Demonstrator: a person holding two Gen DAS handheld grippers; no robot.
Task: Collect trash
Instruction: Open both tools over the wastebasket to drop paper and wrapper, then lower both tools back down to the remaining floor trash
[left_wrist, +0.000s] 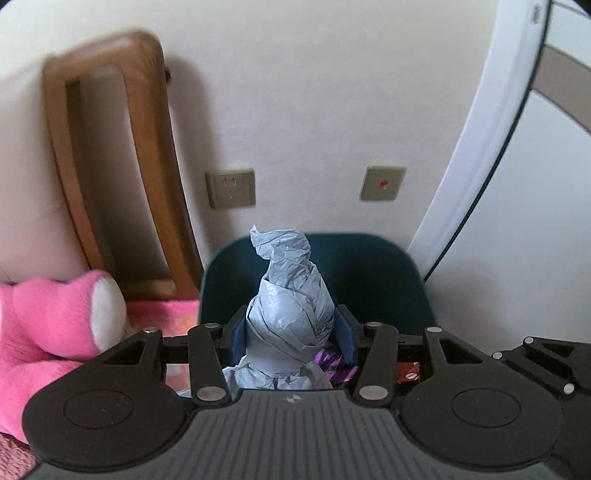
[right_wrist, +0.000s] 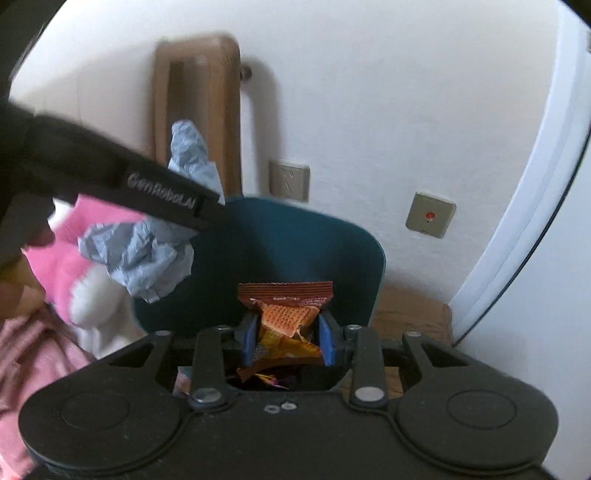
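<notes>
On the far left a pink plush toy (left_wrist: 55, 321) lies on pink bedding, with a wooden chair back (left_wrist: 110, 158) leaning against the wall behind it. Neither looks like rubbish, so they are probably just bystanders to the job.

Next comes the left gripper (left_wrist: 291, 332). Its blue pads (left_wrist: 238, 338) are clamped partway on a twisted wad of grey-blue plastic bag (left_wrist: 291, 299), which stands up between the jaws like a cone, its crumpled tail hanging below. Twisting it tight likely keeps the loose film from slipping out. From the right wrist view the same wad (right_wrist: 147, 254) hangs left of and above the bin, so it seems poised for dropping in.

In the middle, against the wall below two wall plates, sits the dark teal bin (left_wrist: 369, 280), its open top facing both tools. A purple foil scrap (left_wrist: 336, 363) shows just under the left jaws; whether it lies inside the bin I cannot tell.

To the right, the right gripper (right_wrist: 286, 338) is closed on a brown snack wrapper (right_wrist: 286, 310), pinched narrowly so the flat packet buckles between the pads, its sealed edge sticking up toward the bin (right_wrist: 295, 243). More scraps show dimly beneath it. Both pieces of trash are held near the bin, not yet released.
</notes>
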